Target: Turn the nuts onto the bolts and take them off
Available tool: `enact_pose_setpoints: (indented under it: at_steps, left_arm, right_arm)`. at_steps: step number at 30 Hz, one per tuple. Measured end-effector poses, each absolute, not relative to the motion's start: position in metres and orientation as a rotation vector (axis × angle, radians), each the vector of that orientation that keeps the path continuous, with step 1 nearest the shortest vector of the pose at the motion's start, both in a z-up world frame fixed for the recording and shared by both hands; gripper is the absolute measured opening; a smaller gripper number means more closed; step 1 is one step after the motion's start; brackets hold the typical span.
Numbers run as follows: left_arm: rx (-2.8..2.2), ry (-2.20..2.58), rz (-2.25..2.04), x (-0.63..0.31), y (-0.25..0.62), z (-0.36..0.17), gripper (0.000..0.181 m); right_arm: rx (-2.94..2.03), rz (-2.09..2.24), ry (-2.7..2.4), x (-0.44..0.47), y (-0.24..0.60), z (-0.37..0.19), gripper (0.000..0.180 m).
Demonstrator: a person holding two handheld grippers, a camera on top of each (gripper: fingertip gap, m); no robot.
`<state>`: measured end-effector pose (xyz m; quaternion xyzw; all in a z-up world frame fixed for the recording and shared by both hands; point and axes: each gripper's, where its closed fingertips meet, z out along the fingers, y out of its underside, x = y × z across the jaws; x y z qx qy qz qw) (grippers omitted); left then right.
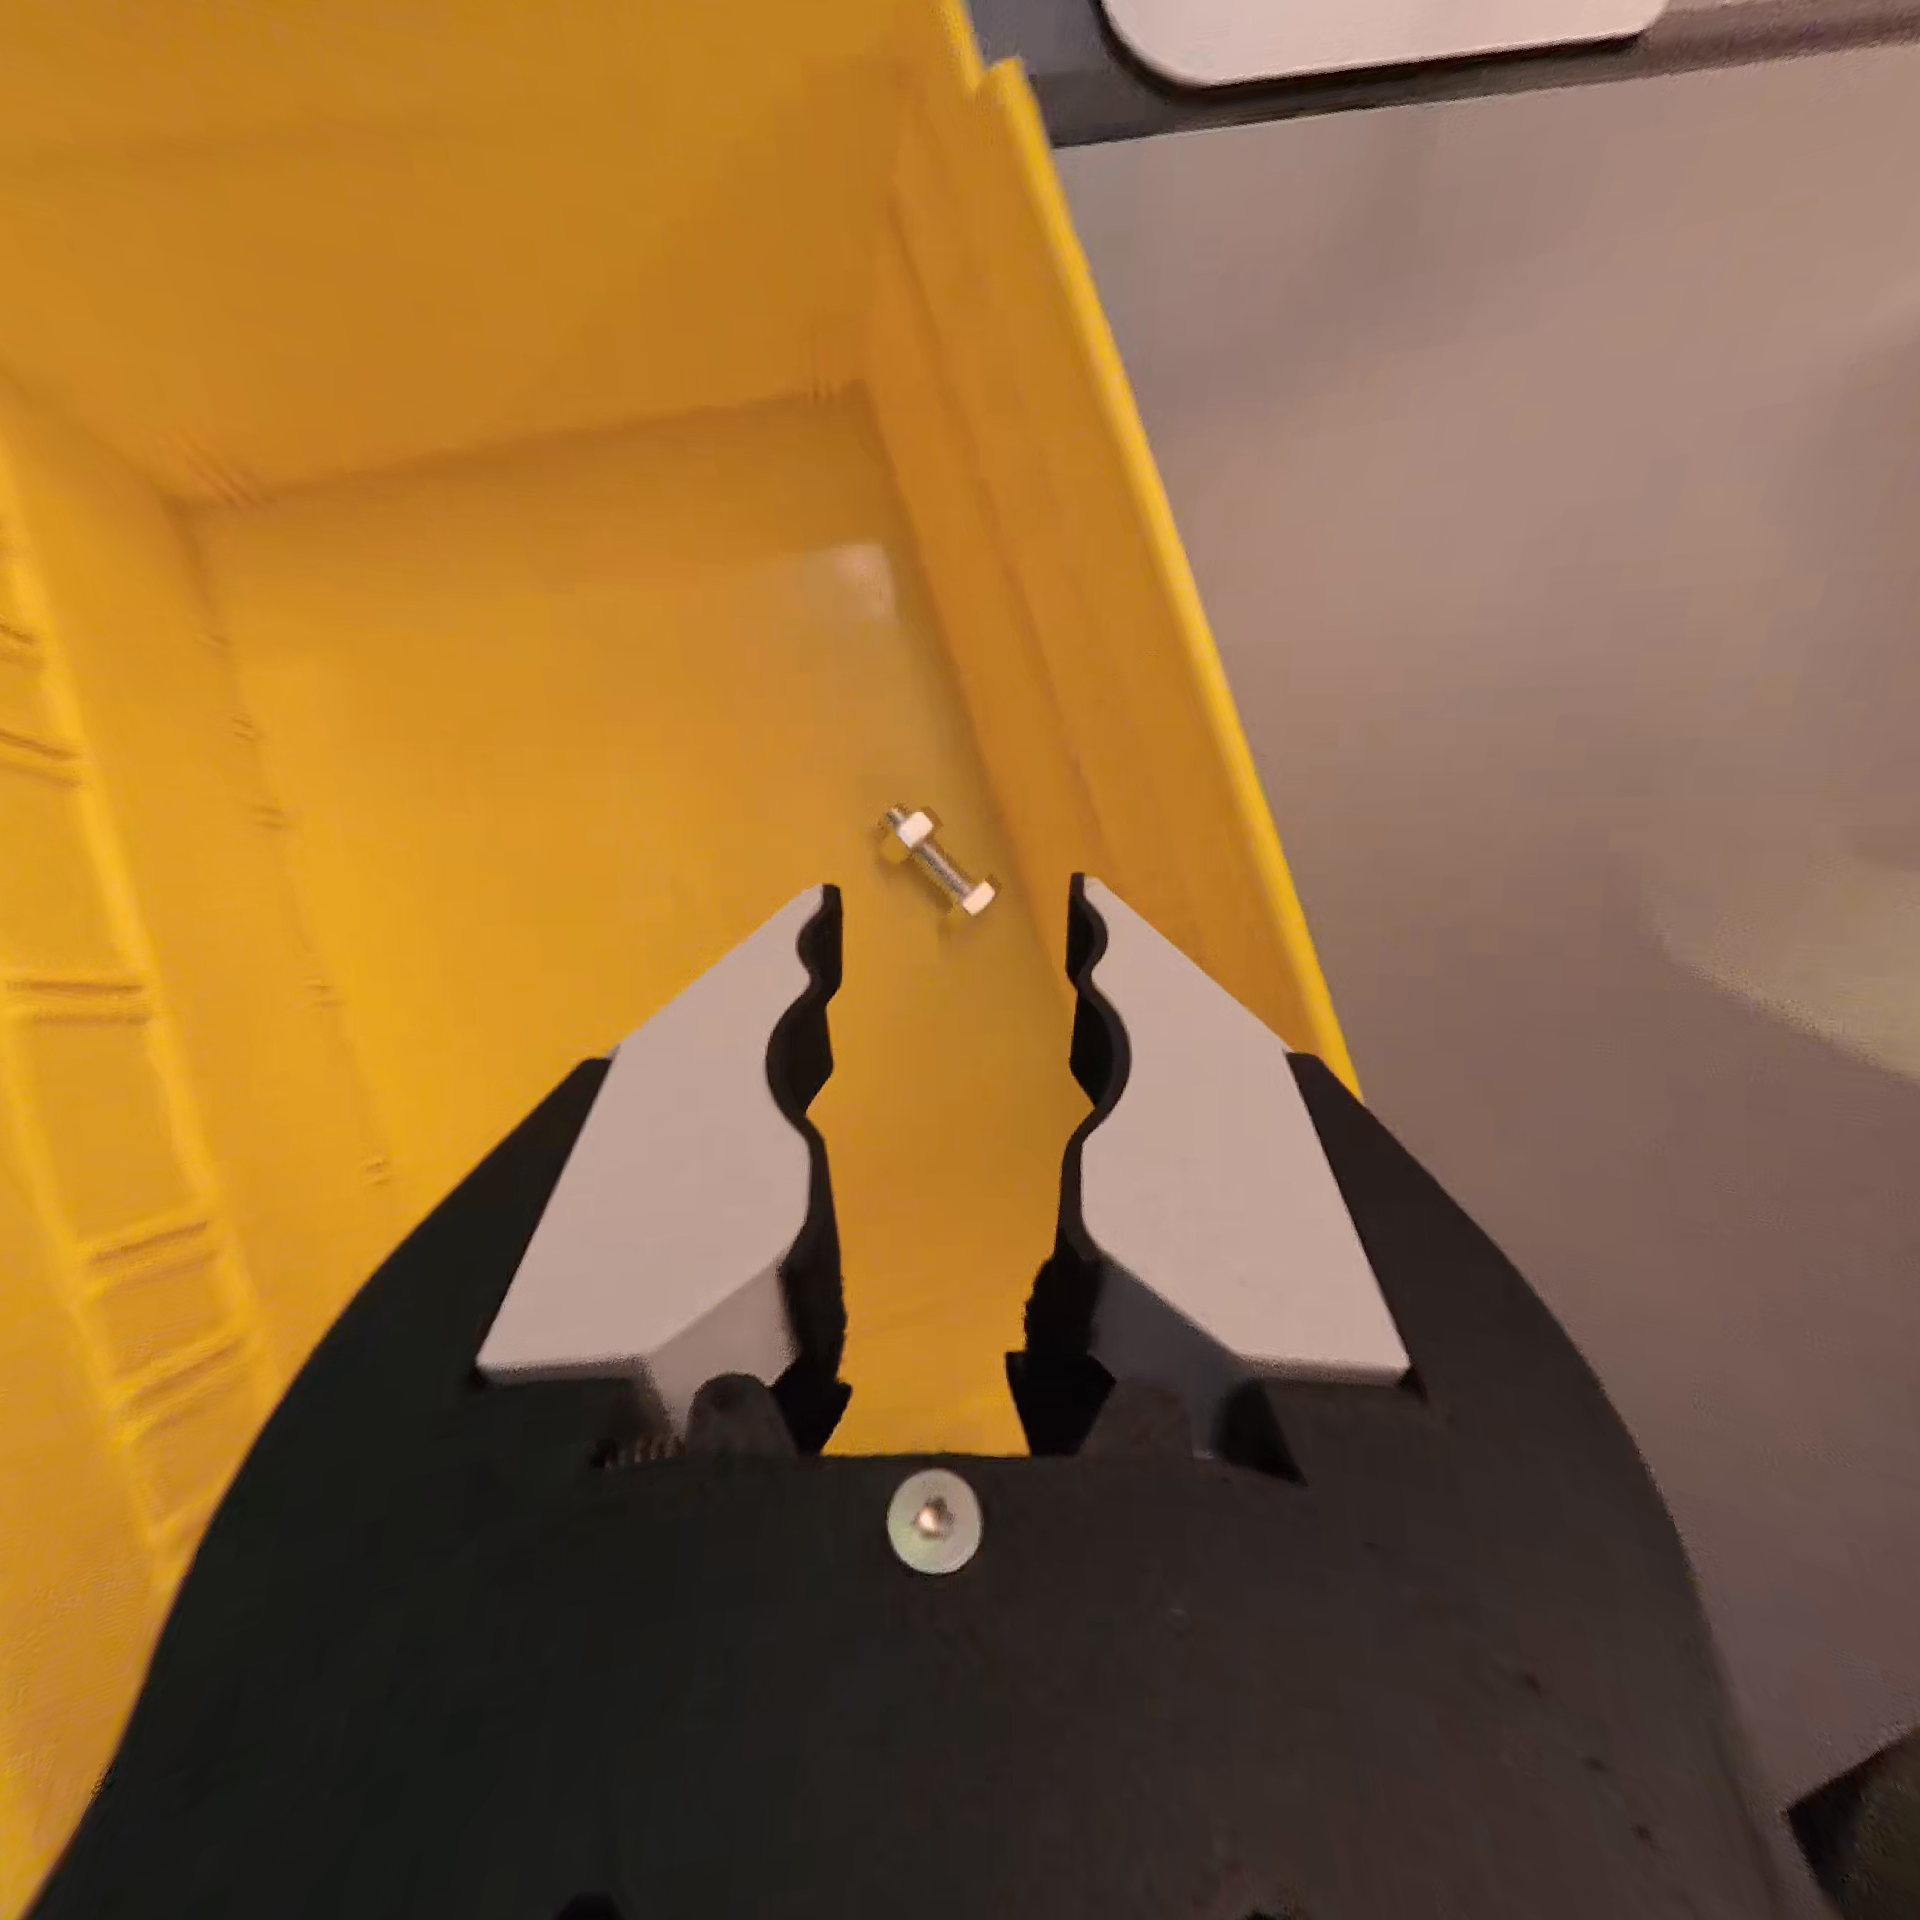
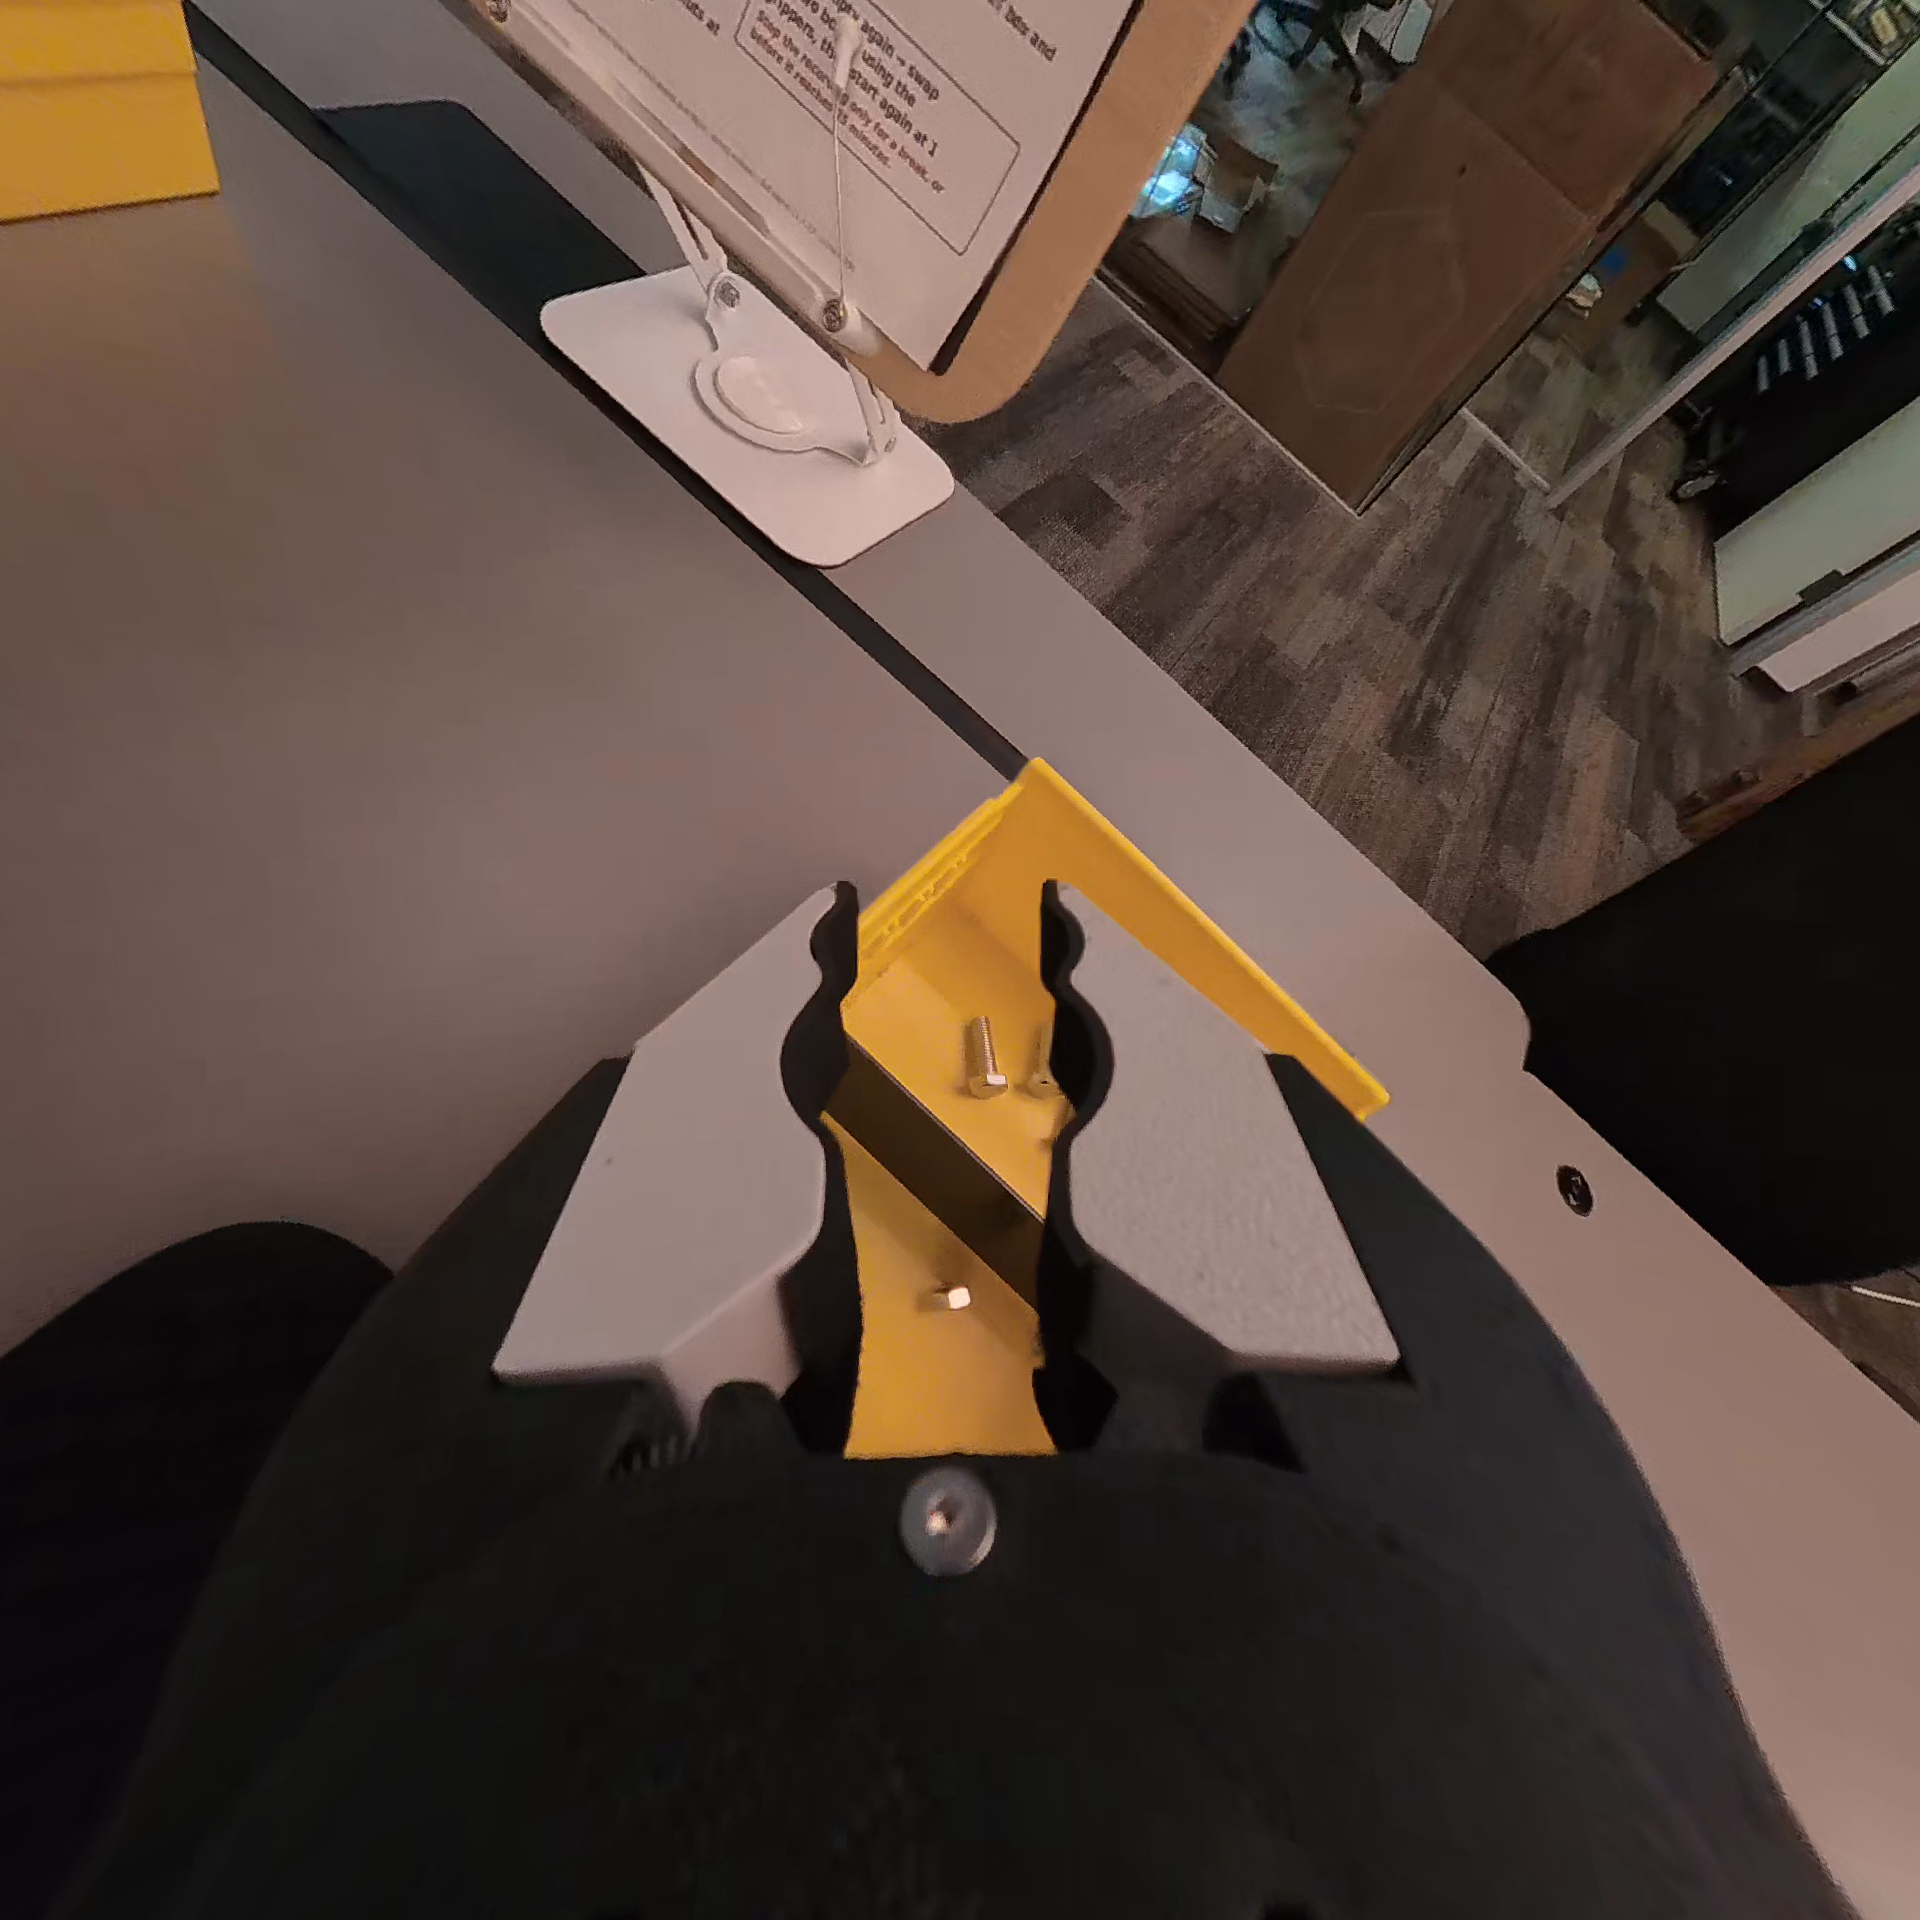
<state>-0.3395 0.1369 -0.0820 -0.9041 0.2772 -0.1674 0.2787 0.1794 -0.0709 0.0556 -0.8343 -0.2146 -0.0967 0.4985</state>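
Note:
In the left wrist view, a silver bolt with a nut on it (image 1: 938, 860) lies on the floor of a large yellow bin (image 1: 520, 675), near its right wall. My left gripper (image 1: 951, 894) is open and empty, with its tips just short of the bolt. In the right wrist view, my right gripper (image 2: 948, 896) is open and empty above a smaller yellow bin (image 2: 1195, 935) split by a black divider (image 2: 935, 1153). A bolt (image 2: 983, 1056) and a second bolt (image 2: 1042, 1062), partly hidden by the right finger, lie in the far compartment. A nut (image 2: 951, 1297) lies in the near one.
The bins stand on a grey table (image 2: 416, 779). A white stand (image 2: 748, 416) with a printed sheet sits at the table's far edge. The large yellow bin's corner (image 2: 94, 104) shows at top left. Beyond the table edge is patterned floor (image 2: 1351, 623). My right fingertips sit around 60 cm from my left ones. From the right gripper's tips to the nut (image 2: 951, 1297) is close to 25 cm. My right gripper's tips are some 25 cm from the bolt (image 2: 983, 1056).

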Motion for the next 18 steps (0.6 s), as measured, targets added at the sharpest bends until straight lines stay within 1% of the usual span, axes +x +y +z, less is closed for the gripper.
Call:
enact_pose_setpoints:
  at_steps: [1,4,9,15,18]
  left_arm:
    - [-2.465,0.724,-0.461,-0.337,0.141,-0.093,0.043]
    - [-2.608,0.673,-0.446,-0.336,0.147,-0.128,0.05]
    - [-2.684,0.671,-0.334,-0.336,0.161,-0.155,0.05]
    - [-2.718,0.755,-0.24,-0.34,0.158,-0.157,0.036]
    - [-2.785,0.748,-0.207,-0.35,0.149,-0.157,0.04]
  right_arm:
    - [-2.015,-0.247,-0.529,0.174,-0.07,0.058,0.035]
    - [-2.001,-0.262,-0.55,0.156,-0.067,0.064,0.035]
    - [-1.998,-0.262,-0.583,0.132,-0.06,0.062,0.035]
    - [-2.041,-0.361,-0.656,0.125,-0.062,0.055,0.035]
    - [-2.033,-0.36,-0.67,0.121,-0.064,0.055,0.035]
